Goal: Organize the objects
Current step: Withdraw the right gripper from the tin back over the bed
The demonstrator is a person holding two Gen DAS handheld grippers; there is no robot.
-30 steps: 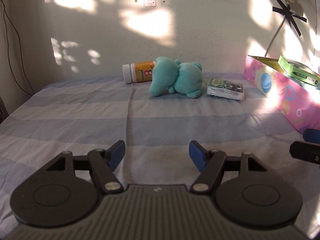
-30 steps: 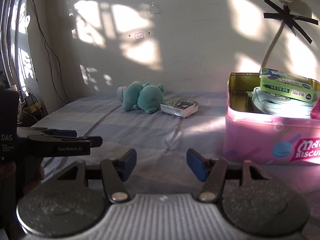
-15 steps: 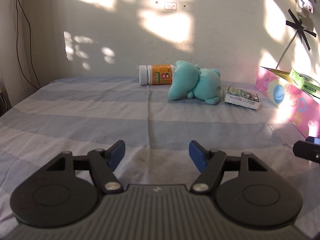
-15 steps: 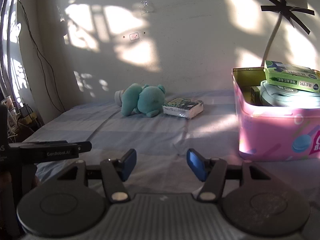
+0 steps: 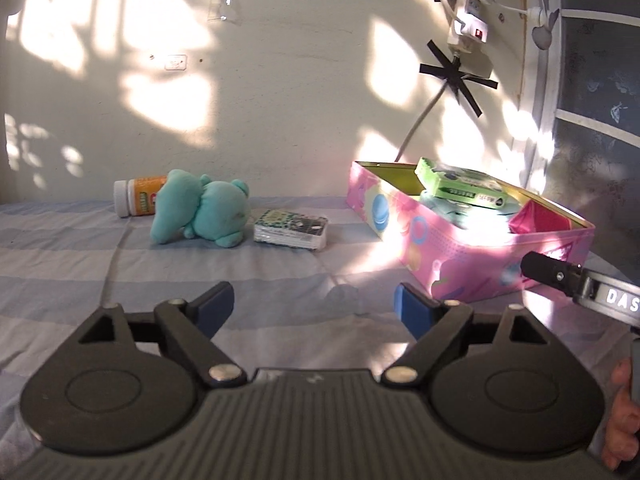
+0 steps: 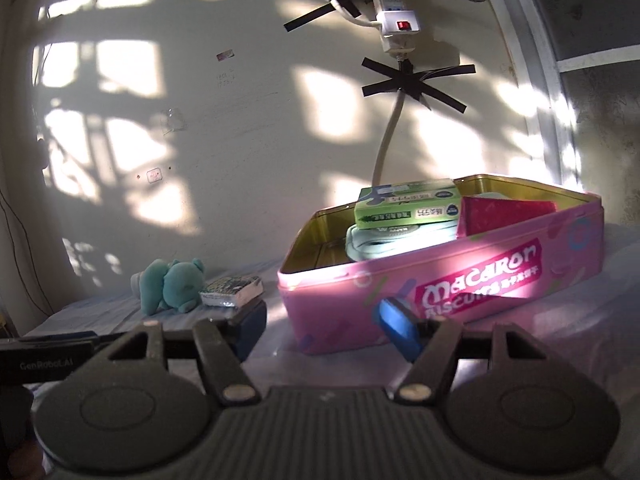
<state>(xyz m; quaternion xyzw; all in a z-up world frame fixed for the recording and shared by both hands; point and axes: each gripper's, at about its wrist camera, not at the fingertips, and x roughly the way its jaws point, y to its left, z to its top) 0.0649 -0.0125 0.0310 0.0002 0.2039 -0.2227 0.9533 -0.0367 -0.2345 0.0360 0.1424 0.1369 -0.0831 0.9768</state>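
A pink biscuit tin [image 5: 460,252] [image 6: 440,280] stands open on the striped bed, holding a green box [image 5: 460,188] [image 6: 404,206], a pale blue item [image 6: 384,240] and a red packet [image 6: 504,212]. Left of it lie a small card pack [image 5: 292,229] [image 6: 230,290], a teal plush toy [image 5: 200,212] [image 6: 170,286] and an orange bottle [image 5: 138,196]. My left gripper [image 5: 314,306] hovers over the sheet well short of them, jaws opening, nothing between them. My right gripper [image 6: 324,324] is close before the tin's front wall, jaws opening and empty.
A power strip [image 6: 394,8] and its taped cable [image 6: 388,140] hang on the wall above the tin. A window frame [image 5: 560,80] borders the right side. The right-hand tool and a hand [image 5: 620,400] show at the left view's right edge.
Both views have swung right, bringing the pink tin nearer and more central. Both grippers' jaws have spread wider. The toy, pack and bottle lie as before.
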